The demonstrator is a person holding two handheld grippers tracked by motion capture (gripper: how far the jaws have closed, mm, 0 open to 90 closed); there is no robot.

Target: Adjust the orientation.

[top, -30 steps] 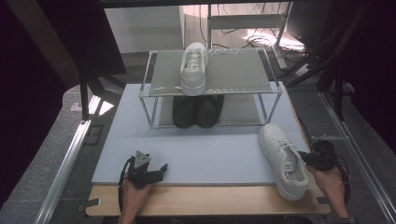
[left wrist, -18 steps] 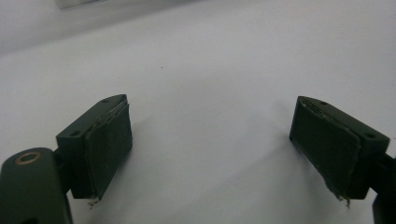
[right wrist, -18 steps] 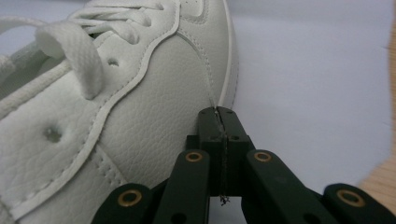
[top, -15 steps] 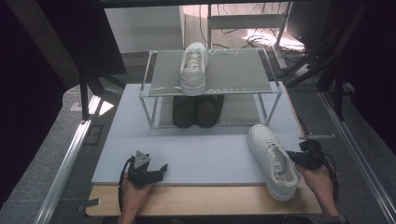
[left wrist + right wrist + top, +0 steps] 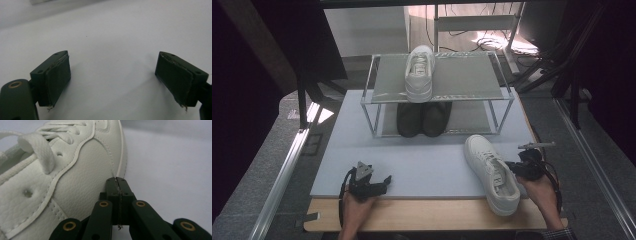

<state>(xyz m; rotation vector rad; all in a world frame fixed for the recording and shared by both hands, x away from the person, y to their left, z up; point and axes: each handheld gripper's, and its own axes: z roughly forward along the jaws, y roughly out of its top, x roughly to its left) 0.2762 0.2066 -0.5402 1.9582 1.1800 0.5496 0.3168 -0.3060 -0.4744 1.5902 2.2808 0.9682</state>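
Work in hand: R gripper (image 5: pixel 515 167) nudging the loose white sneaker (image 5: pixel 492 171) across the grey mat (image 5: pixel 422 165), prob. to line it up for the rack (image 5: pixel 439 92).
Sneaker pos: on mat, R-front area, well short of rack; heel end overhangs the mat's near edge onto the wooden table edge (image 5: pixel 412 215).
Long axis: runs diagonally, toe toward rack and a bit L, heel toward the person.
Which way from jaws: in the high view the shoe lies just L of the R gripper tips; the gripper meets its R flank about mid-length, roughly square to the long axis.
R jaws: shut tight, pads together, nothing between them; in the right gripper view the closed tip (image 5: pixel 116 181) rests against the shoe's side panel (image 5: pixel 82 182) just above the sole line. Pushing contact, not a grip.
L gripper (image 5: pixel 384 181): sits on the mat at front L, well apart from the shoe; jaws wide open, bare mat (image 5: pixel 110 45) between the pads (image 5: pixel 58 75), holding nothing.
Nearer hand: R by far; L would need to cross the mat.
Rack: matching white sneaker (image 5: pixel 419 72) on top shelf, toe pointing away; dark pair (image 5: pixel 422 119) on lower shelf.
Judgement: a push at mid-flank slides it sideways; contact off-centre would spin the toe. To lift it, the R jaws must open and take the collar or side wall.
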